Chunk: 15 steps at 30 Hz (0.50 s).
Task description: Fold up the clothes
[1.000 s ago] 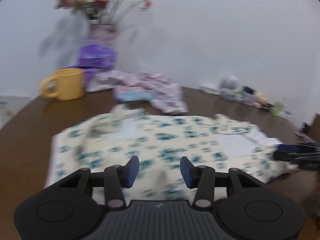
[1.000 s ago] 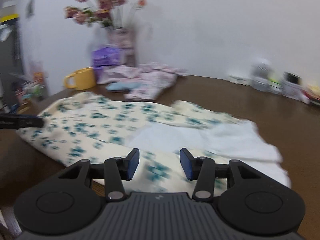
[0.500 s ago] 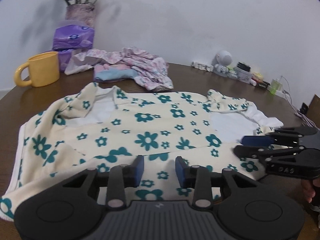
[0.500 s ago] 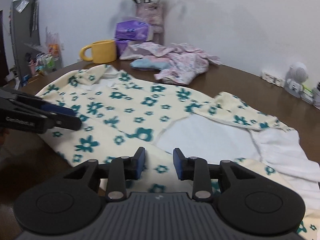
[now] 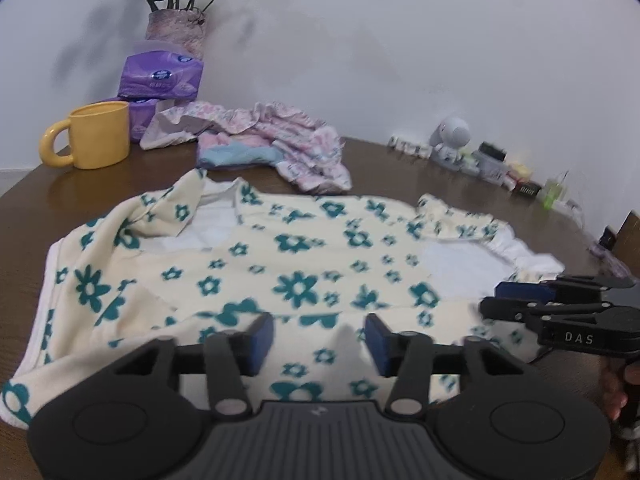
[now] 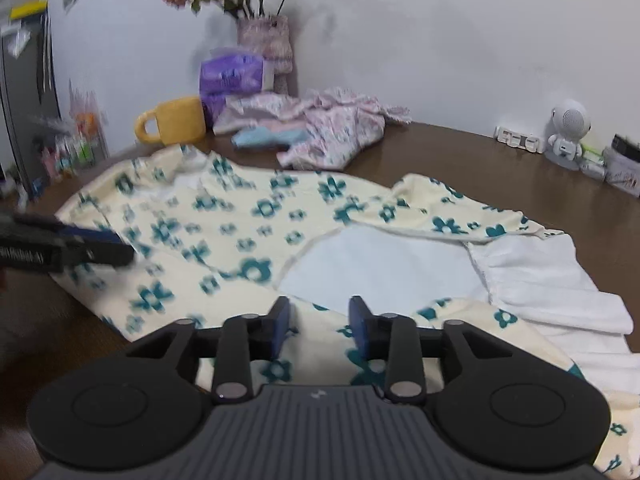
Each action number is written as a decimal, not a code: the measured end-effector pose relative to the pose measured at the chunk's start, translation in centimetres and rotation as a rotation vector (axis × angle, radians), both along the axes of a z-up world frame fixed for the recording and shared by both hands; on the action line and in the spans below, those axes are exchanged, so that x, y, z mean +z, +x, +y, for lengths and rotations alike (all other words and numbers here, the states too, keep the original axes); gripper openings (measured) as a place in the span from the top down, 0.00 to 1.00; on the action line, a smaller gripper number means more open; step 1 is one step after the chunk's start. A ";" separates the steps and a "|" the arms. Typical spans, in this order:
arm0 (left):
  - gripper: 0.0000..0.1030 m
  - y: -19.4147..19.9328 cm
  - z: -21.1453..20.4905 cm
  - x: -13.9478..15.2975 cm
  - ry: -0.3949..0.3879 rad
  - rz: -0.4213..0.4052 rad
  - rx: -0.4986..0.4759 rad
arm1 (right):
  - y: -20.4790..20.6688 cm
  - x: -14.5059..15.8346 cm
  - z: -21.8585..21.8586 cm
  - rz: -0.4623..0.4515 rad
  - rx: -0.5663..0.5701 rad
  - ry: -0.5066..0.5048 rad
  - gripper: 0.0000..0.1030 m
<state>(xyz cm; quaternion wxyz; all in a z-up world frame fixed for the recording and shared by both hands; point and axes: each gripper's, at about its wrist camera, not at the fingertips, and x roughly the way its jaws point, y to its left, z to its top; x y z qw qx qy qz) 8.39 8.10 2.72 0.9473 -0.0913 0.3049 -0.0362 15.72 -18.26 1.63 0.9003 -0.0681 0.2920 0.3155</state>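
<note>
— Jaws of both grippers stand apart, yes? Half a second ago the gap was narrower.

— Yes. The left gripper (image 5: 319, 338) now has a wide gap between its blue pads, and a small peak of cloth rises between them; I cannot tell if the pads touch it. The right gripper (image 6: 319, 327) has also widened, a little less, and nothing is clamped in it.

— Where is the garment?

— The cream garment with teal flowers (image 5: 288, 264) lies spread on the brown table (image 5: 460, 184), in the same place as before. Its white lining shows at the right side (image 6: 384, 268). Both grippers are at its near edge, left one toward the left part, right one near the white frill.

— And behind it?

— At the far side lies a pile of pink clothes (image 5: 280, 140), unchanged, with a yellow mug (image 5: 100, 134) left of it and purple tissue packs (image 5: 162, 76) under a flower vase (image 5: 176, 32).
</note>
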 end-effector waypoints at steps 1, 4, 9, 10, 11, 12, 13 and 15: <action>0.36 0.1 -0.1 0.3 -0.006 -0.007 0.002 | 0.0 0.4 0.0 -0.005 0.000 0.014 0.49; 0.16 0.9 -0.5 1.1 0.005 -0.020 0.021 | 0.5 1.4 0.7 -0.043 -0.002 0.019 0.33; 0.08 3.4 -1.9 1.8 0.050 -0.009 0.009 | 3.0 1.8 2.1 -0.052 0.013 -0.045 0.12; 0.06 3.9 -2.1 1.8 0.056 -0.004 0.006 | 3.6 1.6 2.4 -0.050 0.013 -0.061 0.08; 0.06 4.4 -2.4 1.8 0.063 0.001 0.004 | 4.1 1.4 2.6 -0.047 0.010 -0.074 0.03; 0.06 5.1 -2.7 1.5 0.068 0.011 0.002 | 4.5 1.1 2.7 -0.041 0.009 -0.084 0.02; 0.06 5.6 -2.8 1.3 0.070 0.024 0.004 | 4.9 0.8 2.8 -0.036 0.007 -0.095 0.02; 0.06 6.6 -3.0 0.6 0.070 0.055 0.011 | 5.6 0.2 2.9 -0.022 0.005 -0.111 0.01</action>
